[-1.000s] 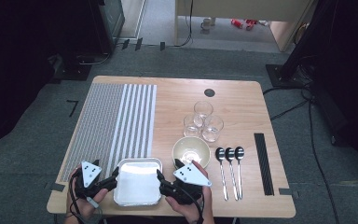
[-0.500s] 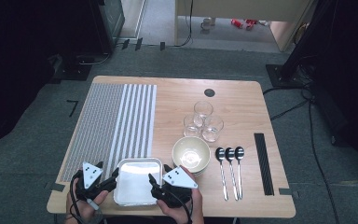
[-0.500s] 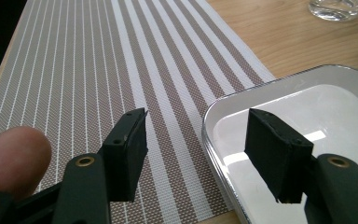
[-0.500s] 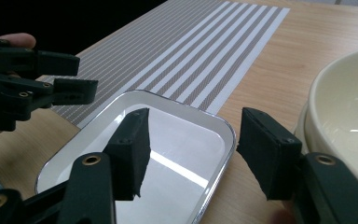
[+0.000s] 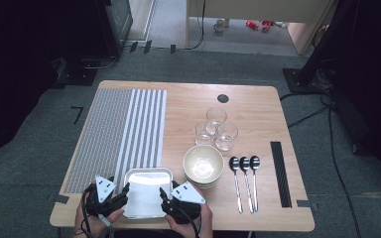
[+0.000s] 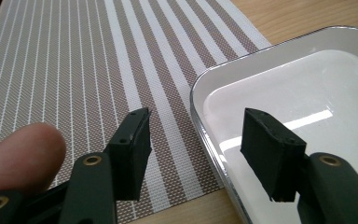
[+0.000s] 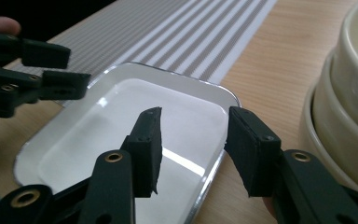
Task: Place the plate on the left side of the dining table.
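Note:
A white rectangular tray (image 5: 146, 201) with a metal rim lies at the table's front edge, partly on the striped placemat (image 5: 124, 134). My left gripper (image 5: 125, 191) straddles the tray's left rim (image 6: 200, 105): one jaw is over the placemat (image 6: 98, 70), the other over the tray's inside. My right gripper (image 5: 162, 195) straddles the right rim (image 7: 221, 154) in the same way. Both pairs of jaws have just been closing, with the rim between them and gaps still showing at the pads. The left gripper (image 7: 56, 70) also appears across the tray (image 7: 98, 126) in the right gripper view.
Stacked cream bowls (image 5: 203, 166) stand just right of the tray, close to my right hand. Behind them are three glasses (image 5: 216, 130); three spoons (image 5: 244, 178) and a black strip (image 5: 280, 173) lie further right. A dark hole (image 5: 222, 98) marks the table's far side.
My right gripper has moved left and down from beside the bowls onto the tray's right rim. Both pairs of jaws stand narrower than before. The tray has not moved.

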